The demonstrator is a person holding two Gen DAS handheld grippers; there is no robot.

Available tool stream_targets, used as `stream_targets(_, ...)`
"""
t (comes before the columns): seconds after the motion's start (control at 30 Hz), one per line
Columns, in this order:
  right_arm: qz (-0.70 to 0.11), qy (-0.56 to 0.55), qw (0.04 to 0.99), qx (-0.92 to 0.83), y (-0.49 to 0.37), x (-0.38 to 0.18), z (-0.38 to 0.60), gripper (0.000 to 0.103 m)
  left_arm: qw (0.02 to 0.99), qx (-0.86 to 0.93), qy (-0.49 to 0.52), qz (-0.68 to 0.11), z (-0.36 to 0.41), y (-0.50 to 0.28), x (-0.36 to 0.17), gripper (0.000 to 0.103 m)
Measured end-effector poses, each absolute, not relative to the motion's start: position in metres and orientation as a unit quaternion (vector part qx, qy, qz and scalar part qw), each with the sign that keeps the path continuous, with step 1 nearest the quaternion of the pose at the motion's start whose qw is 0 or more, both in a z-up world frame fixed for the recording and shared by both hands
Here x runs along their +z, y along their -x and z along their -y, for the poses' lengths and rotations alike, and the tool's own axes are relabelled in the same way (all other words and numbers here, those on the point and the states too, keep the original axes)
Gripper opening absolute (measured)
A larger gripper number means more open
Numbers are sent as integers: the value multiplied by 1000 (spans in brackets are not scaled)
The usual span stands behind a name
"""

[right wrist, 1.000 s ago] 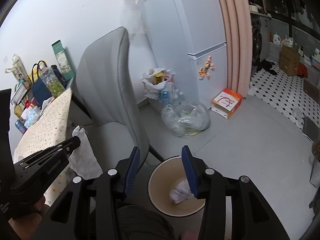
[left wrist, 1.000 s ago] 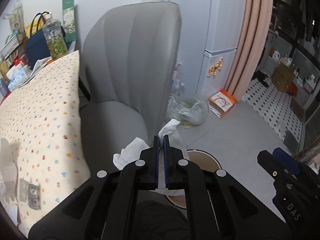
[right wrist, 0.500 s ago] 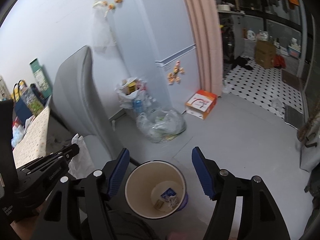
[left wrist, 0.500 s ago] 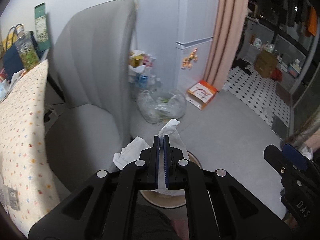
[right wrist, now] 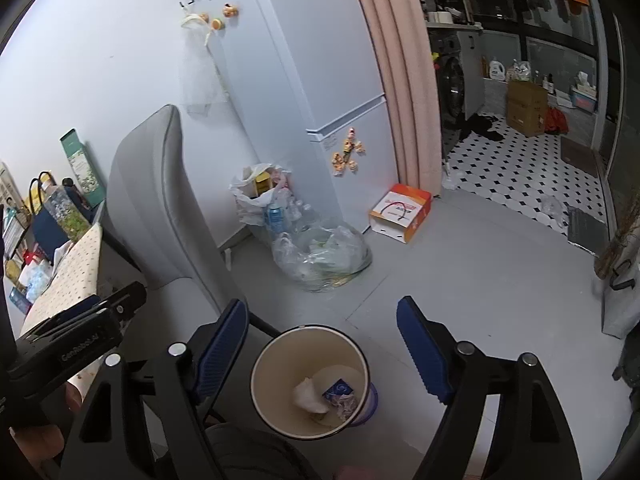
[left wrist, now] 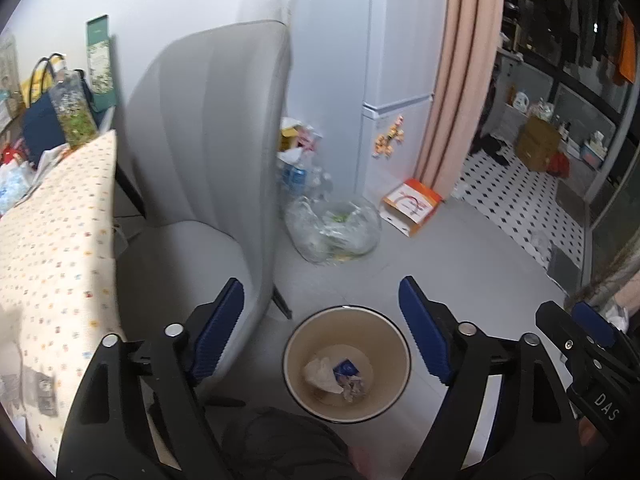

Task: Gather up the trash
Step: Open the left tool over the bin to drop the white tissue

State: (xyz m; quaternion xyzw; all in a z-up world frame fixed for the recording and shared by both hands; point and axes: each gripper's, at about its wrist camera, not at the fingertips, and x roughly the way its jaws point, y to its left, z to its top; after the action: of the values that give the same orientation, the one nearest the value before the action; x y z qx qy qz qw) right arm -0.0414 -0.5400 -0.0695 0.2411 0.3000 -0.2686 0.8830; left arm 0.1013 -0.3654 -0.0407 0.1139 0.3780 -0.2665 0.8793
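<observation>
A round cream waste bin (left wrist: 400, 344) stands on the grey floor below both grippers; it also shows in the right wrist view (right wrist: 272, 364). Inside lie a crumpled white tissue (left wrist: 322, 374), a small blue packet (left wrist: 346, 368) and a grey scrap. My left gripper (left wrist: 322, 328) is open and empty above the bin. My right gripper (right wrist: 322, 344) is open and empty above the bin too, and its body shows at the right edge of the left wrist view (left wrist: 580, 344).
A grey chair (left wrist: 208, 152) stands left of the bin, beside a dotted cushion (left wrist: 52, 240). A clear bag of rubbish (right wrist: 320, 256), a white bag of bottles (right wrist: 264, 200), an orange box (right wrist: 400, 212) and a white fridge (right wrist: 320, 80) lie beyond.
My left gripper was shut on a white tissue; it has opened over the bin and the tissue now lies inside. Both views have swung toward the bin.
</observation>
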Motion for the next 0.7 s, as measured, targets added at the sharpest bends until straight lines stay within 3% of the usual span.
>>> stream_targets(0.37, -289, -209, 906, -229, 28, -48, 493, 90, 902, -235, -73, -354, 299, -101, -16, 87)
stream_targets(0.7, -282, -180, 923, -190, 16, -24, 439, 95, 927, -191, -34, -321, 223, -98, 4, 92)
